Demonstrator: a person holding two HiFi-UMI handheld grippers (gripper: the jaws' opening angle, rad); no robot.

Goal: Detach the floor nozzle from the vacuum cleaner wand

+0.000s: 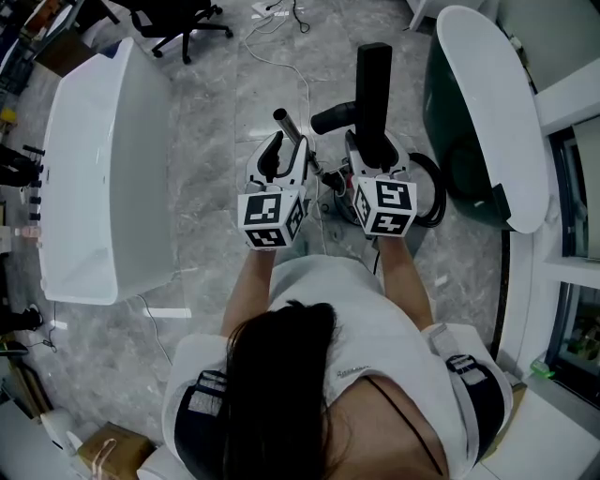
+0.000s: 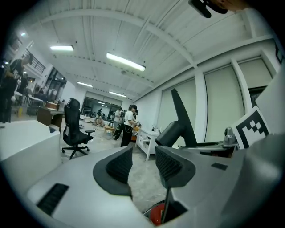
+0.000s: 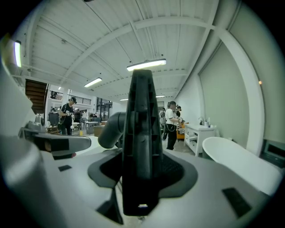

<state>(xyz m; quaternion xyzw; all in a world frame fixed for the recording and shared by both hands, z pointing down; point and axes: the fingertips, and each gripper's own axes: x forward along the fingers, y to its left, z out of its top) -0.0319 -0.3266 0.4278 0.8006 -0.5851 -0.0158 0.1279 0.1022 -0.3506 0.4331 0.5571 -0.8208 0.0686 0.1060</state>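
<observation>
The vacuum cleaner's black upright handle rises in front of me, and my right gripper is shut on it. In the right gripper view the same handle fills the gap between the pads of that gripper. My left gripper is beside it, close to the metal wand's open end. Its jaws stand partly apart with nothing between them, and the black handle shows to the right beyond them. A red part shows below the jaws. The floor nozzle is hidden under the grippers.
A white bathtub stands at the left and a dark-sided tub with a white rim at the right. A black hose loops by the right gripper. An office chair and cables lie farther off. People stand in the background.
</observation>
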